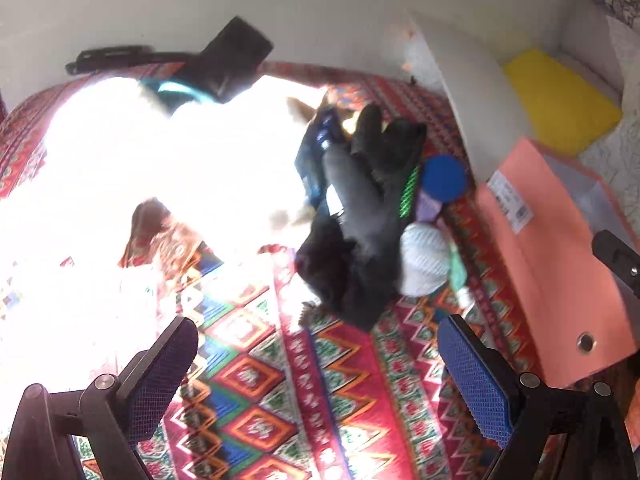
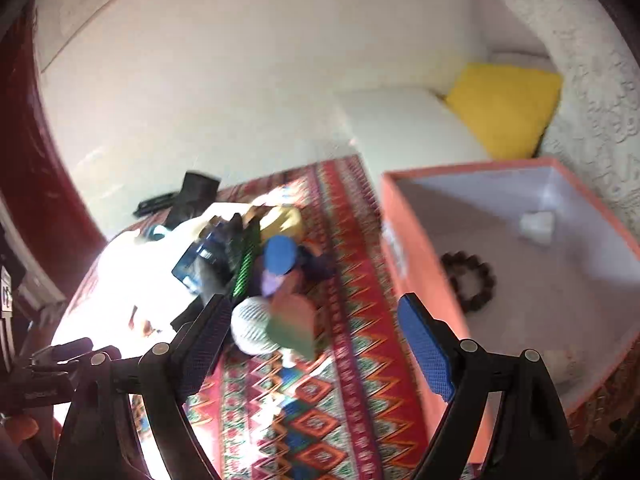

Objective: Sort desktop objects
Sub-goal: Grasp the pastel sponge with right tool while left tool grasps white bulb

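Blue-padded fingers [image 1: 476, 380] of the left gripper [image 1: 316, 376] stand wide apart and hold nothing, with only the patterned tablecloth [image 1: 256, 384] showing between them. Ahead of this gripper lies a blurred heap of desktop objects: a black glove [image 1: 360, 200] draped over the top, a blue round cap [image 1: 443, 178] just to its right, a white mesh-covered ball [image 1: 424, 264] touching the glove's near right side, and a strip of green mesh [image 1: 409, 192] between the glove and the cap. To the gripper's right stands the orange box [image 1: 552, 264], its outer wall facing the camera. A bright, washed-out patch covers the cloth ahead and to the left, and a dark pouch [image 1: 232, 60] lies at its far edge.

The right gripper [image 2: 316, 348] is likewise released and empty, its jaws spread over the cloth. Its left finger [image 2: 204, 352] sits just beside the white ball [image 2: 252, 328], though whether they touch cannot be told. The cap [image 2: 282, 256] lies further ahead. Close on its right, the open box [image 2: 404, 248] holds a dark bead bracelet [image 2: 472, 280] and a small white object [image 2: 538, 224]. Beyond the box rests a yellow cushion [image 2: 508, 108].
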Demonstrator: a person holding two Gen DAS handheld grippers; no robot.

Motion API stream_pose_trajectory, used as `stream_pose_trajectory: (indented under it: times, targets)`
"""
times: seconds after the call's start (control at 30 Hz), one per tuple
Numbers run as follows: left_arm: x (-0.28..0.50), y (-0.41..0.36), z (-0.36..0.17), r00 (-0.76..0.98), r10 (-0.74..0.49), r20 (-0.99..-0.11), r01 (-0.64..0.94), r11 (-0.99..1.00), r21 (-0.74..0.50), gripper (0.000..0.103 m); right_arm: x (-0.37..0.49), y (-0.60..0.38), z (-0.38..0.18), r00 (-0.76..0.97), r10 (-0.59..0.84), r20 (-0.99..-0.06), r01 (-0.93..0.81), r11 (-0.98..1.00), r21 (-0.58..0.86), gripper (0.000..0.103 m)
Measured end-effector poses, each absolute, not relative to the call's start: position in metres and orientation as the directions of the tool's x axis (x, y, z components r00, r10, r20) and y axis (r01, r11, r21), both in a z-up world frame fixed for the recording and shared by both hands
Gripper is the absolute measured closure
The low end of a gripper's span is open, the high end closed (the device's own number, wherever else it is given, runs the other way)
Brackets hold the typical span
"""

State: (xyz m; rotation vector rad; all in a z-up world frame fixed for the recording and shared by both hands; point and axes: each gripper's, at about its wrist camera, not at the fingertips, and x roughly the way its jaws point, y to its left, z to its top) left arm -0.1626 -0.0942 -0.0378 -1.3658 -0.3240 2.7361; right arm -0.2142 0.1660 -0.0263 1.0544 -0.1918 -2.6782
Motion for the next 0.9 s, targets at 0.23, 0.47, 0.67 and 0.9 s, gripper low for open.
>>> stream_pose_trajectory:
  times: [0.23, 0.47, 0.67, 0.9]
  targets:
    - [-0.169, -0.084, -0.087, -0.543, 0.181, -0.82, -0.06, -0.982, -0.178, 0.004, -0.256, 0.103, -0.117, -0.508, -0.137, -0.85, 0.237, -0.971, 0.015, 0.044]
    - [-0.202, -0.067, -0.109, -0.515, 0.208, -0.832, -0.139, -0.978, -0.158, 0.004, -0.288, 0.104, -0.138, -0.523, -0.056, -0.85, 0.192, -0.98, -0.054, 0.083]
    - [-0.237, -0.07, -0.138, -0.491, 0.1, -0.866, -0.152, -0.988, -0.027, 0.005, -0.296, 0.118, -0.128, -0.519, -0.107, -0.848, 0.158, -0.987, 0.028, 0.092]
    - [-0.262, -0.047, -0.139, -0.539, 0.149, -0.829, -0.205, -0.978, -0.043, 0.017, -0.299, 0.134, -0.118, -0.476, -0.213, -0.853, 0.134, -0.976, 0.169, 0.092]
